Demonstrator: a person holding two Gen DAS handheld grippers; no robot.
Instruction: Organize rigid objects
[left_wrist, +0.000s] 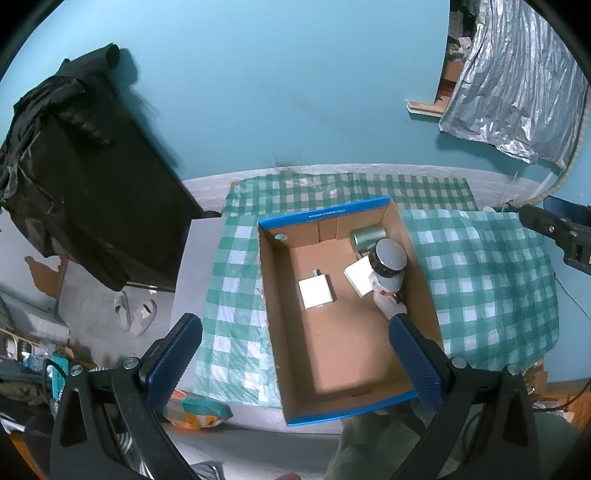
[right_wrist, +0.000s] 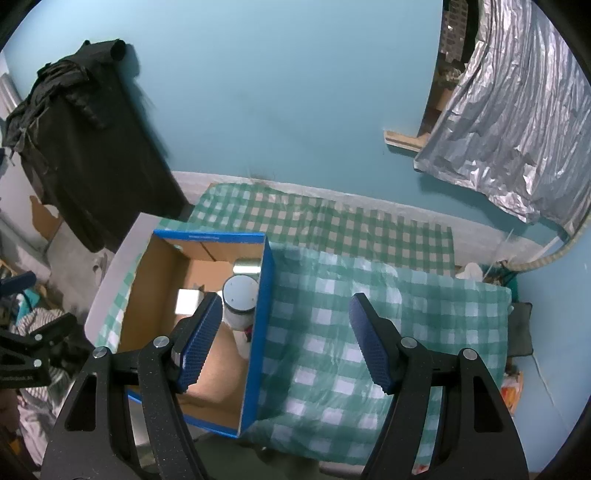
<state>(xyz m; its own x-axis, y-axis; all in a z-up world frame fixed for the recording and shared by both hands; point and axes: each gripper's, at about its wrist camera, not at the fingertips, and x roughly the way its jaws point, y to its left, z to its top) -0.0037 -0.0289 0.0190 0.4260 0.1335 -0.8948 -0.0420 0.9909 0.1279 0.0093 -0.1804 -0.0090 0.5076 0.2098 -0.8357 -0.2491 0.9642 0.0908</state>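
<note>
A blue-edged cardboard box (left_wrist: 325, 216) sits on a green checked cloth (left_wrist: 487, 280). Inside lie a white bottle with a grey lid (left_wrist: 388, 271), two white adapters (left_wrist: 317, 293) (left_wrist: 359, 278) and a silver can (left_wrist: 367, 238). My left gripper (left_wrist: 295, 360) is open and empty above the box's near end. My right gripper (right_wrist: 286, 339) is open and empty, over the box's right wall (right_wrist: 258, 332) and the cloth (right_wrist: 369, 295). The bottle (right_wrist: 240, 299) and can (right_wrist: 247, 266) show partly in the right wrist view, the bottle beside the left finger (right_wrist: 199, 339).
A black bag (left_wrist: 85, 177) hangs at the left against the blue wall. A silver foil sheet (left_wrist: 517, 85) hangs at upper right. Clutter and sandals (left_wrist: 136, 314) lie on the floor to the left. The right gripper's body (left_wrist: 561, 229) shows at the right edge.
</note>
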